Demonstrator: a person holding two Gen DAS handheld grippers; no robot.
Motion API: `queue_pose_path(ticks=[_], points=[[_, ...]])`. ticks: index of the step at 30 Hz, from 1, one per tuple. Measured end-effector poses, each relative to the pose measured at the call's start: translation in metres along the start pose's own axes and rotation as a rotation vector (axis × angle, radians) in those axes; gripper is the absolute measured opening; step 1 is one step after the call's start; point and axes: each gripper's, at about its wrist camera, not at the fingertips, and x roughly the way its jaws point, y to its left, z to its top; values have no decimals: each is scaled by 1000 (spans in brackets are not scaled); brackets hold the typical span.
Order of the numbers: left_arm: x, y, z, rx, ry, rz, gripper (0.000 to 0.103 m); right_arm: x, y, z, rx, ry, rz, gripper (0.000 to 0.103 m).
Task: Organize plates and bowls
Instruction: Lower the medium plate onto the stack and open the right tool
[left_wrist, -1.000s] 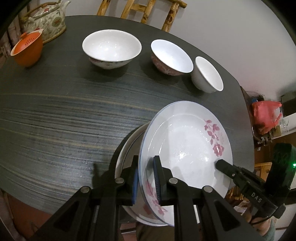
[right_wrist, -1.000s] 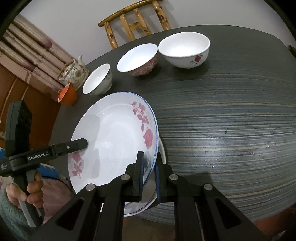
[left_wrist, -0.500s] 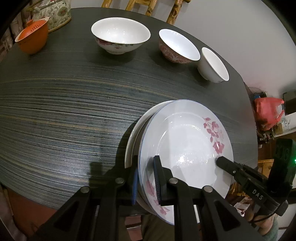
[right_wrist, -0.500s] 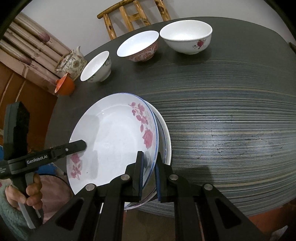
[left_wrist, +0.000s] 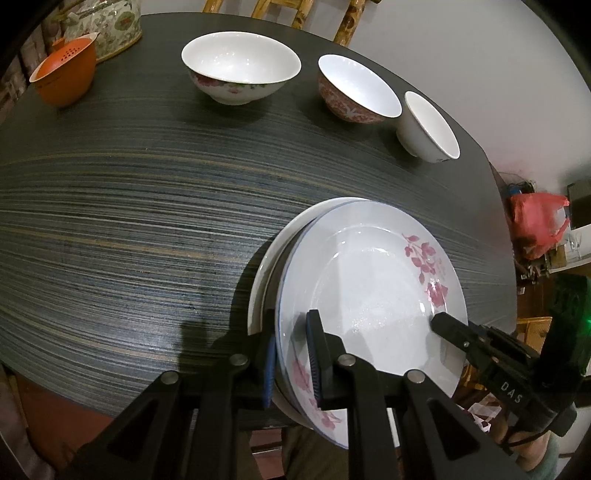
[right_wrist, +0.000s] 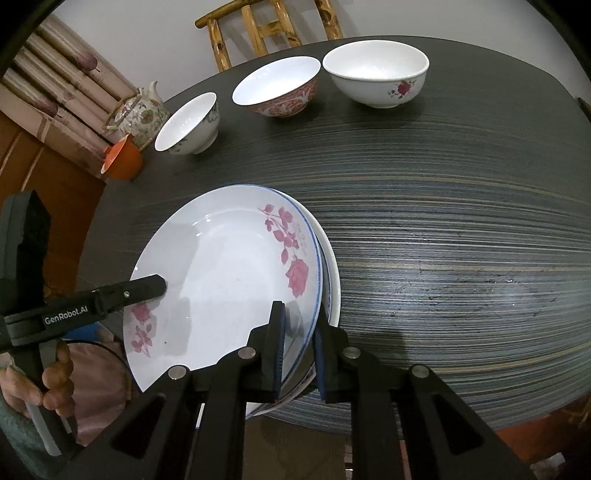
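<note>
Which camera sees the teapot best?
The right wrist view: the flowery teapot shows its spout, lid and handle at the table's far edge, behind the orange cup. The left wrist view catches only its lower body, cut off at the top corner.

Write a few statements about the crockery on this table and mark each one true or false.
1. The floral plate lies directly on the bare table. False: it rests on a white plate.
2. The orange cup sits beside the teapot. True.
3. The large bowl, pink-patterned bowl and small bowl are stacked. False: each stands on its own, in a row.
4. The floral plate's rim runs between the fingers of the left gripper. True.
</note>
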Motion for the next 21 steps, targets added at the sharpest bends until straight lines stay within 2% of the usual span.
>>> queue_pose_path(ticks=[14,17,21], points=[[5,-1,8,-12,66,10,15,2,14,2,-26,54,-39,28],[6,1,10,-29,82,11,15,2,19,2,-34,80,-61,29],[3,-1,15,-27,84,23,18,3,26,5,-64,107,-128,39]])
